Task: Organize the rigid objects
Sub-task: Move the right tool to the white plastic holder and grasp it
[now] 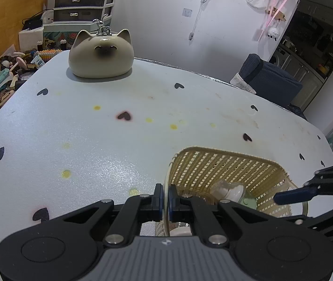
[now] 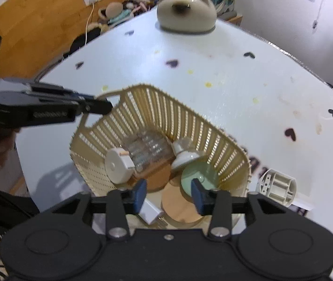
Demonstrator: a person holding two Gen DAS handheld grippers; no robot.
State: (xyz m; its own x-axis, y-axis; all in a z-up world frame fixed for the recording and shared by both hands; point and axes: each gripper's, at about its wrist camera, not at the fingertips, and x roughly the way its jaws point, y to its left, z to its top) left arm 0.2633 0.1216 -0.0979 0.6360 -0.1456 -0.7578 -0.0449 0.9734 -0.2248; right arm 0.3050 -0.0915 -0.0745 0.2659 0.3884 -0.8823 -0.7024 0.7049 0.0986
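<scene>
Basket [image 2: 190, 119]: on the table [image 1: 96, 128], near its front edge.
My left gripper [image 1: 165, 199]: clamped on basket rim.
My right gripper [image 2: 168, 195]: jaws parted, empty, above basket.

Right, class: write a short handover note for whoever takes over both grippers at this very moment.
Left gripper: shut on the basket rim, steadying it.
Right gripper: open, empty, above the basket.
In the basket: clear bottle, white disc, green baby bottle, white plug.
Left: white plastic part on the table beside the basket; cat figure at the far edge.
</scene>
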